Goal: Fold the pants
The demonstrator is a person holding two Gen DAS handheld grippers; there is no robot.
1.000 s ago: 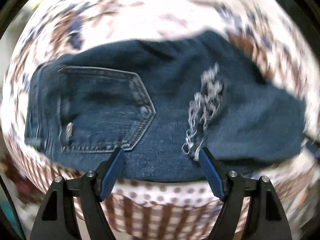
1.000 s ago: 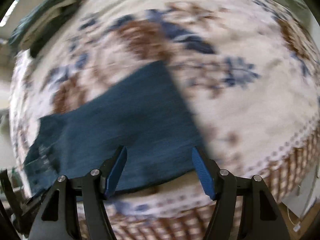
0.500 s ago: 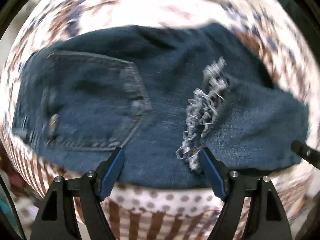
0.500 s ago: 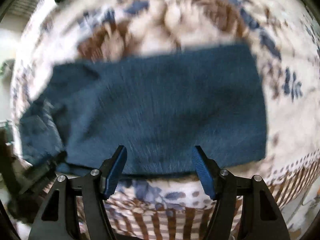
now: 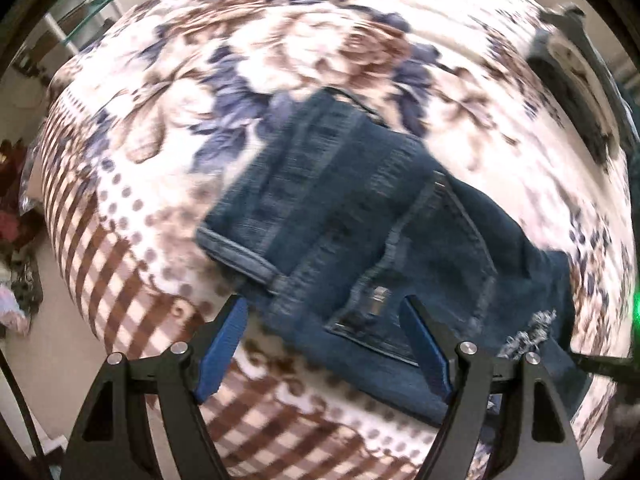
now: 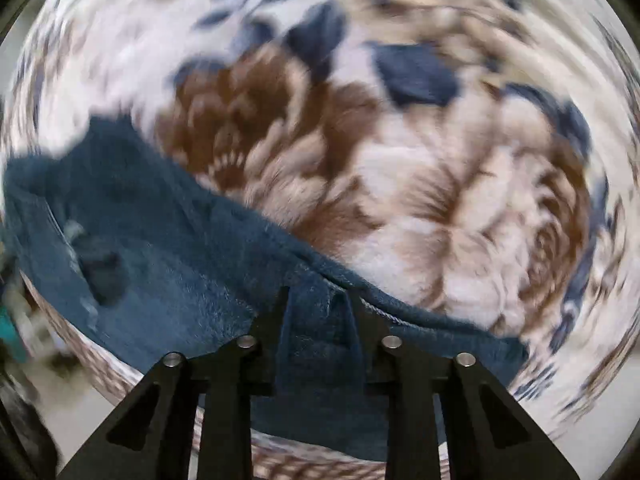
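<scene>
Left wrist view: the left gripper (image 5: pixel 324 334) stands wide apart and empty above the waistband end of the jeans (image 5: pixel 360 232), which lie partly folded on the flowered blanket (image 5: pixel 280 40) near its checked front edge; the back pocket (image 5: pixel 432 276) and a frayed tear (image 5: pixel 528 332) face up. Half a second ago this view looked squarely across the pocket and tear; it has since swung toward the waistband, with the tongs unchanged in width. Right wrist view: the right gripper (image 6: pixel 318 308) is closed narrow on a pinched ridge of the jeans (image 6: pixel 160 264), close to their far edge, against heavy motion blur. Half a second ago its tongs were wide over flat denim, so the grasp is new. Judged from this, one end is now secured for carrying over in the next fold, while the left tongs have yet to take hold.
</scene>
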